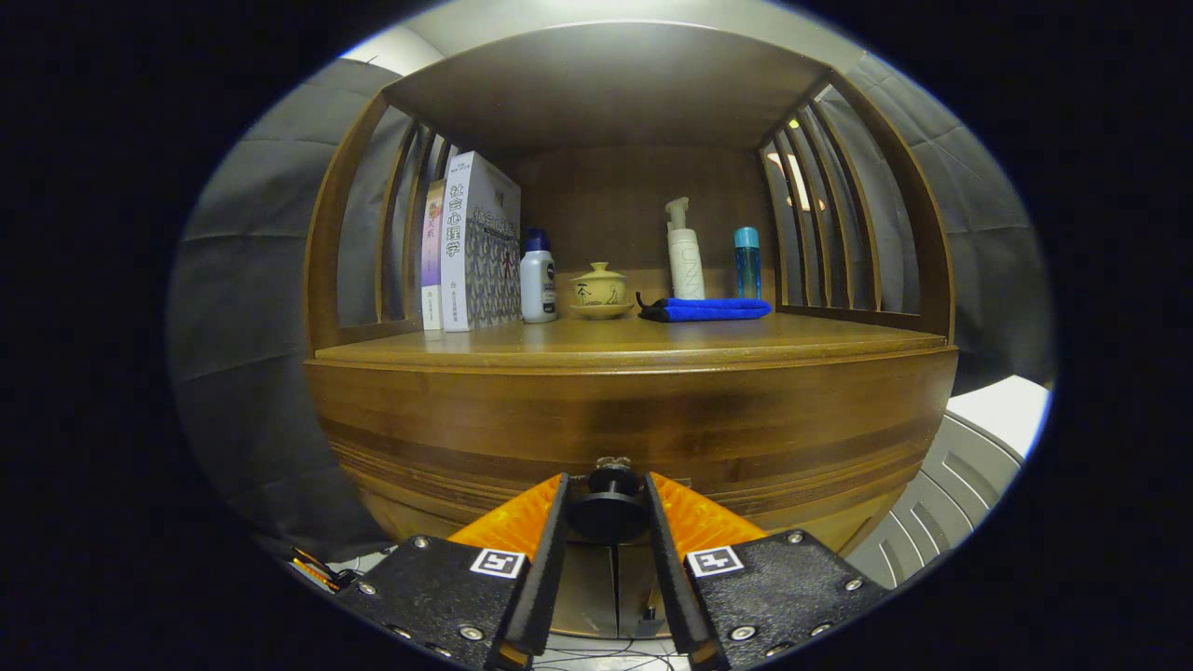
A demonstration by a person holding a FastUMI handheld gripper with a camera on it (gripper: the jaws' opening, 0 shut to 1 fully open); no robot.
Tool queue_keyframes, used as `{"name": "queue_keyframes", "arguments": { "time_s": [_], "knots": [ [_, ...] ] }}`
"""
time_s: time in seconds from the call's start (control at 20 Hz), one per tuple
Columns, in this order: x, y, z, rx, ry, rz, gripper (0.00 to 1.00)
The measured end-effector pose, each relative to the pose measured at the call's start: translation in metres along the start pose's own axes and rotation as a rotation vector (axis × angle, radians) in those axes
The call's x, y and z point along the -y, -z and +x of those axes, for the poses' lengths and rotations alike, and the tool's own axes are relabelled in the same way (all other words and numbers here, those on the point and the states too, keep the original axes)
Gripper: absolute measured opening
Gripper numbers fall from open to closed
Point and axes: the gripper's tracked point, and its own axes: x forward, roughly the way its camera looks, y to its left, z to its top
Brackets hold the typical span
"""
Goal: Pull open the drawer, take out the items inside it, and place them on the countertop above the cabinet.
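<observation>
A wooden cabinet fills the space ahead, with its drawer front right before me and looking flush with the cabinet body. A round black knob sticks out of the drawer front. My gripper is shut on the drawer knob, one finger pressing each side of it. Above the drawer lies the wooden countertop, under a shelf roof with slatted sides. The inside of the drawer is hidden.
On the countertop stand two upright books, a white bottle with a blue cap, a small lidded ceramic pot, a folded blue cloth, a white pump bottle and a blue bottle. The countertop's front strip is bare wood.
</observation>
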Motion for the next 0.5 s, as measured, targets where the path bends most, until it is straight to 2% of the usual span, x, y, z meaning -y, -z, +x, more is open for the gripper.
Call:
{"name": "queue_keyframes", "arguments": {
  "time_s": [0.2, 0.4, 0.5],
  "knots": [
    [-0.0002, 0.0017, 0.0007, -0.007, -0.003, -0.002, 0.48],
    [0.0006, 0.0049, -0.0011, -0.040, -0.007, 0.010, 0.37],
    [0.0011, 0.0049, -0.0047, -0.042, -0.001, 0.009, 0.37]
  ]
}}
